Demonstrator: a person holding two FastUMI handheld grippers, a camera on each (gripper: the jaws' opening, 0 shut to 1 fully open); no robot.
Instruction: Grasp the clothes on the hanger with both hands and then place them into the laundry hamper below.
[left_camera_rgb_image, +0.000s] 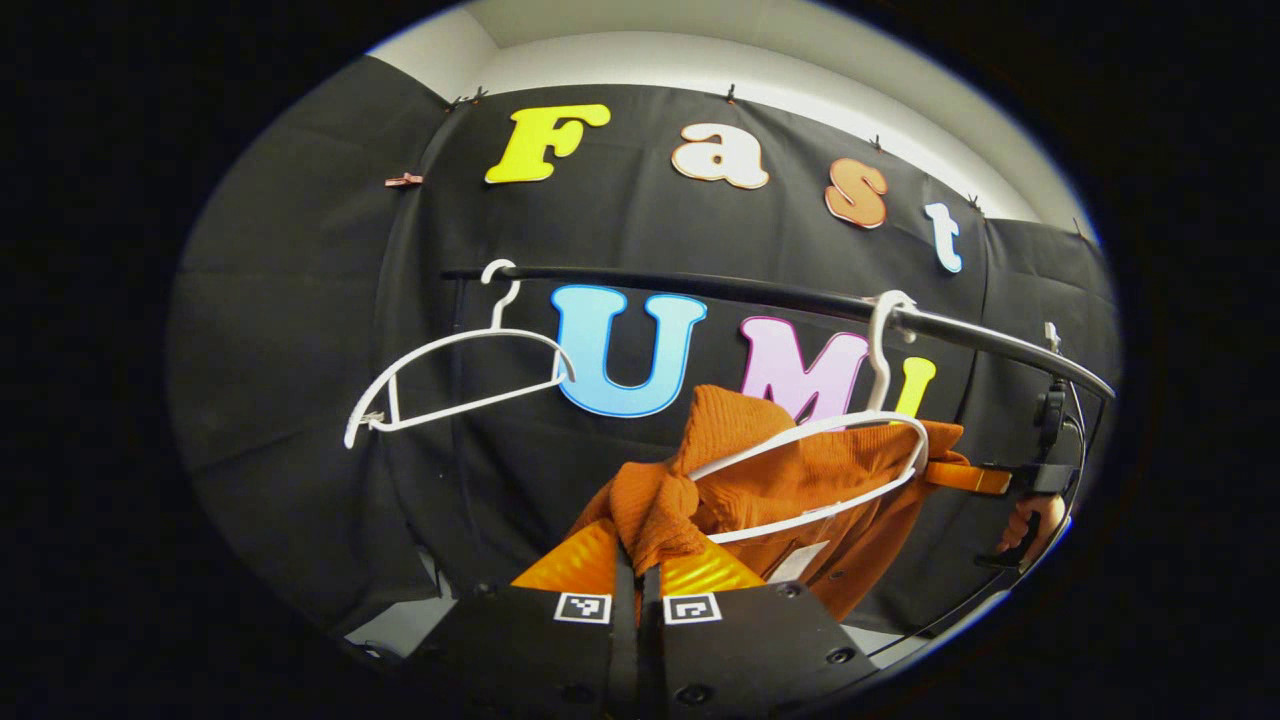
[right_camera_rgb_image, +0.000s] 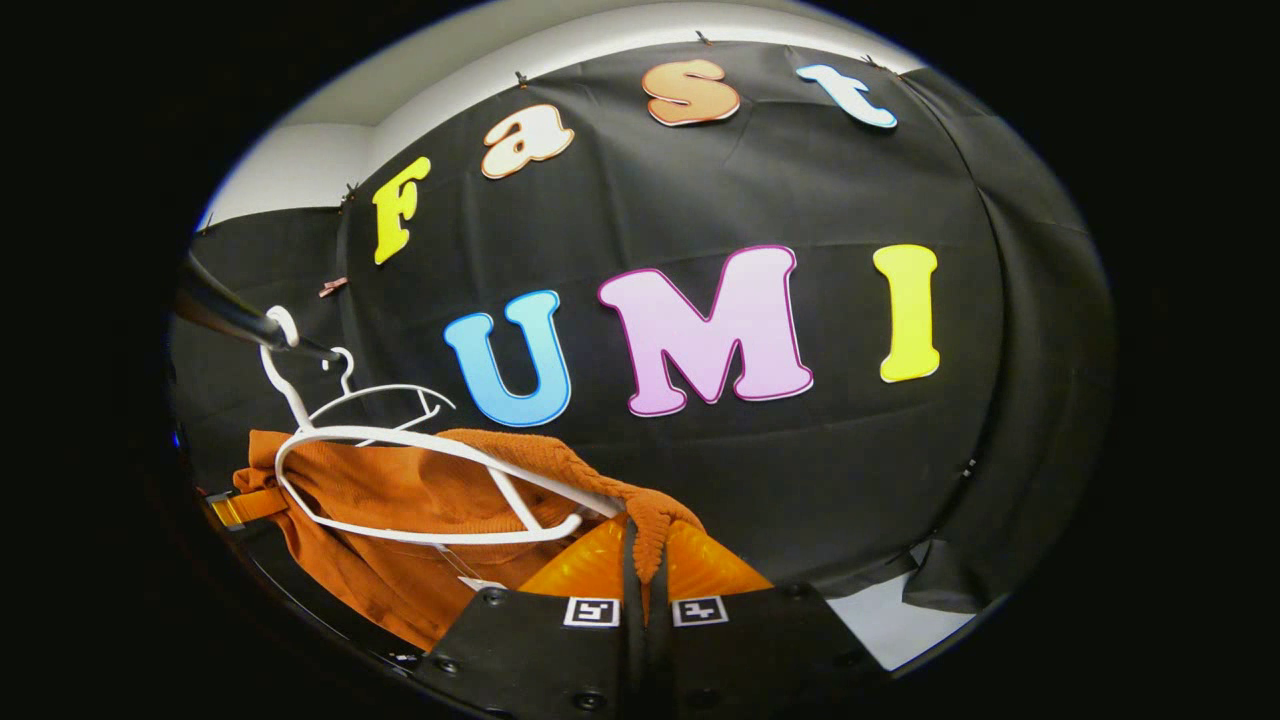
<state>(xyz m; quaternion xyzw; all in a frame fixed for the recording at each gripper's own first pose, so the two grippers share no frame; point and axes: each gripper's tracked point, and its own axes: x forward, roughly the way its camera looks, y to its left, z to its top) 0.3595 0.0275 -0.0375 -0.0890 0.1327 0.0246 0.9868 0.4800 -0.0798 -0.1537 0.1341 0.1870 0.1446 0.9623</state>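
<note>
A rust-orange knit garment (left_camera_rgb_image: 780, 480) hangs on a white hanger (left_camera_rgb_image: 840, 465) from a black rail (left_camera_rgb_image: 780, 295). My left gripper (left_camera_rgb_image: 637, 570) is shut on a bunched shoulder of the garment near the hanger's left end. In the right gripper view the same garment (right_camera_rgb_image: 400, 500) drapes over the white hanger (right_camera_rgb_image: 420, 480), and my right gripper (right_camera_rgb_image: 645, 560) is shut on the garment's other shoulder tip. The right gripper (left_camera_rgb_image: 985, 480) and the hand (left_camera_rgb_image: 1035, 520) holding it also appear at the far right of the left gripper view. The hamper is out of sight.
A second, empty white hanger (left_camera_rgb_image: 450, 375) hangs farther left on the rail and appears behind the garment in the right gripper view as hanger (right_camera_rgb_image: 390, 395). The black cloth wall (right_camera_rgb_image: 800, 480) stands close behind. A pale floor strip (right_camera_rgb_image: 880, 610) lies below it.
</note>
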